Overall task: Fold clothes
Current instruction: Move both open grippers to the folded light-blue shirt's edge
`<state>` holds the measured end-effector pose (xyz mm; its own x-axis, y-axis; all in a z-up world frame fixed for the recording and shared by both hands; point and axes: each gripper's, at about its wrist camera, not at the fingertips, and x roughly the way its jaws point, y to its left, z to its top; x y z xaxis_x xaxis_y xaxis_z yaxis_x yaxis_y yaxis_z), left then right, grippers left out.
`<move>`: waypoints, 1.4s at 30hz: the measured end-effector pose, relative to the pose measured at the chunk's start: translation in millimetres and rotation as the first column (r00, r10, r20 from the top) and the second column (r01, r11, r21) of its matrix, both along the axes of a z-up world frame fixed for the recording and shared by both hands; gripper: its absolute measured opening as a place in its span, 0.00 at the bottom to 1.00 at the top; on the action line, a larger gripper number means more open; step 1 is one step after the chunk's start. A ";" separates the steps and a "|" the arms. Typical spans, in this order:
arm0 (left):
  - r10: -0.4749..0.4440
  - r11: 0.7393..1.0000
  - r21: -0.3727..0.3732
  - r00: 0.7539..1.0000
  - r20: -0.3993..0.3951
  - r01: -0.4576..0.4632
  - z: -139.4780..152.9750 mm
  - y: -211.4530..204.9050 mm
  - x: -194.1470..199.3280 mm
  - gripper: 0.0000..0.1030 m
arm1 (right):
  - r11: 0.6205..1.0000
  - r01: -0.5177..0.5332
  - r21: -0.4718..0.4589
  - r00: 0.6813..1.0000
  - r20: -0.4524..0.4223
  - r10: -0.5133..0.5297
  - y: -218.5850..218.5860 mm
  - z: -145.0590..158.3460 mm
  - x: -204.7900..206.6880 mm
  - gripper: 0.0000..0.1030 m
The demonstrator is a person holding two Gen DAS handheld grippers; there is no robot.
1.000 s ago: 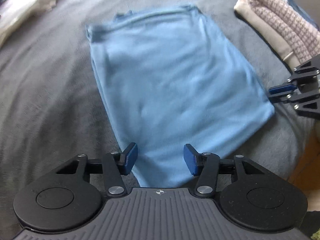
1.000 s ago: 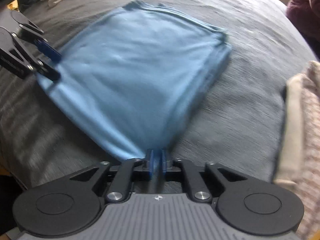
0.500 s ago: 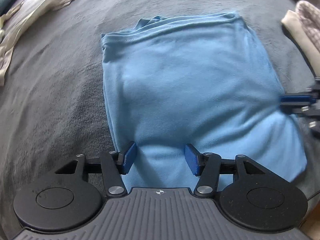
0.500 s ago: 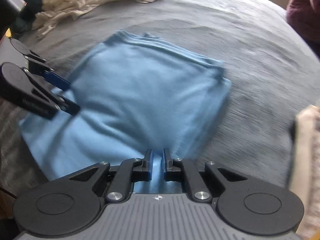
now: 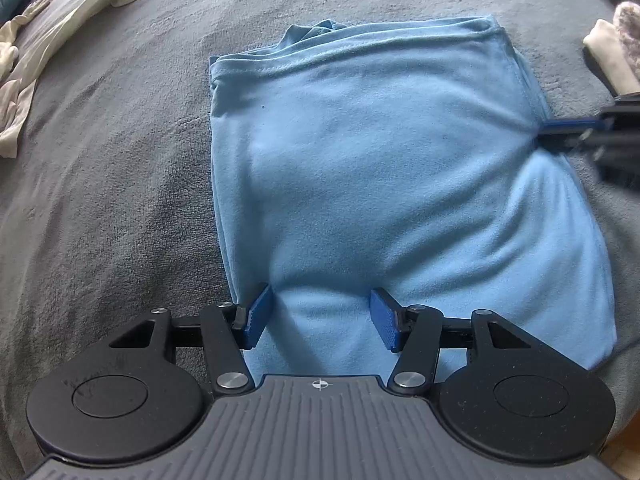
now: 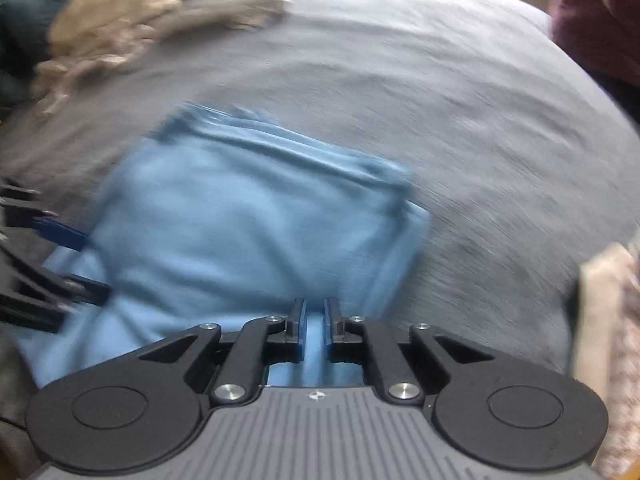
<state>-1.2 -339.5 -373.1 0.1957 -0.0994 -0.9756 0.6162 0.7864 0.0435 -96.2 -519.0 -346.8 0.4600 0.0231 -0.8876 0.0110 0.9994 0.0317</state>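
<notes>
Closest in, the left claw [image 5: 320, 318] stands wide, its blue pads [image 5: 258, 316] spread over the near edge of the blue garment [image 5: 380, 184] and gripping nothing. The cloth lies between the pads, loose and flat.

The right claw [image 6: 315, 330] is drawn narrow, with a ridge of the same blue cloth running up between its fingers; it looks pinched there, though a thin gap shows and the view from that side is blurred. From the left view, this claw [image 5: 560, 132] comes in at the garment's right edge, where the fabric puckers toward it.

The garment rests on a grey bed cover [image 5: 120, 160], folded into a rough rectangle with its layered hems stacked along the far edge. Creases fan out from the right side across the near half.

Further off, a cream garment [image 5: 60, 40] sprawls crumpled at the far left of the bed. At the far right, a folded cream and knitted pile [image 5: 616, 52] sits well apart from the blue one. A dark red cloth [image 6: 596, 12] shows at the far right corner in the right view.
</notes>
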 end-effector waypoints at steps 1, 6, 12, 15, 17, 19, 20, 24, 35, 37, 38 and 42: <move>0.000 1.000 0.000 1.000 -0.001 0.000 -0.3 1.2 0.0 0.53 | 0.999 0.039 -0.001 0.999 -0.003 -0.039 -11.1 2.1 -1.7 0.11; -0.006 1.000 0.002 1.000 -0.009 0.006 -0.5 -0.1 3.4 0.53 | 0.997 0.066 0.028 0.995 0.067 -0.068 -18.4 28.5 3.3 0.13; -0.017 1.000 0.005 1.000 -0.016 0.017 -1.0 -1.8 8.6 0.53 | 0.999 -0.016 0.048 0.998 0.055 0.013 6.2 5.0 32.4 0.12; -0.021 1.000 0.003 1.000 -0.019 0.021 -1.4 -0.5 10.3 0.53 | 0.995 0.092 0.049 0.994 0.047 -0.094 -19.2 -2.9 39.2 0.08; -0.021 1.000 -0.001 1.000 -0.023 0.021 -1.8 0.8 11.9 0.53 | 0.984 0.166 0.062 0.982 0.078 -0.171 -32.6 6.4 38.1 0.15; -0.022 1.000 -0.004 0.999 -0.027 0.022 -2.0 1.8 13.6 0.53 | 0.986 0.155 0.068 0.982 0.097 -0.161 -32.4 15.9 36.7 0.15; -0.023 1.000 -0.005 0.999 -0.029 0.022 -2.2 2.2 14.4 0.53 | 0.988 0.139 0.071 0.984 0.102 -0.146 -29.7 19.7 36.4 0.15; -0.028 1.000 -0.007 0.999 -0.034 0.028 -3.0 3.8 17.0 0.53 | 0.993 0.084 0.081 0.991 0.095 -0.092 -14.2 18.3 41.9 0.15; -0.041 0.998 -0.045 0.999 -0.025 0.040 -5.0 14.5 20.8 0.54 | 0.988 0.127 0.091 0.988 0.078 -0.134 -8.1 -10.1 69.3 0.12; -0.045 0.996 -0.077 0.999 -0.017 0.044 -2.4 22.1 20.4 0.54 | 0.974 0.200 0.109 0.970 0.117 -0.212 -17.9 -2.4 69.9 0.13; -0.045 0.995 -0.093 0.999 -0.014 0.044 0.3 26.8 20.5 0.54 | 0.967 0.228 0.117 0.961 0.134 -0.243 -21.6 1.7 69.5 0.14; -0.031 0.989 -0.141 0.999 0.034 0.035 19.0 42.8 22.5 0.54 | 0.975 0.192 0.110 0.965 0.161 -0.208 -15.6 21.3 55.0 0.15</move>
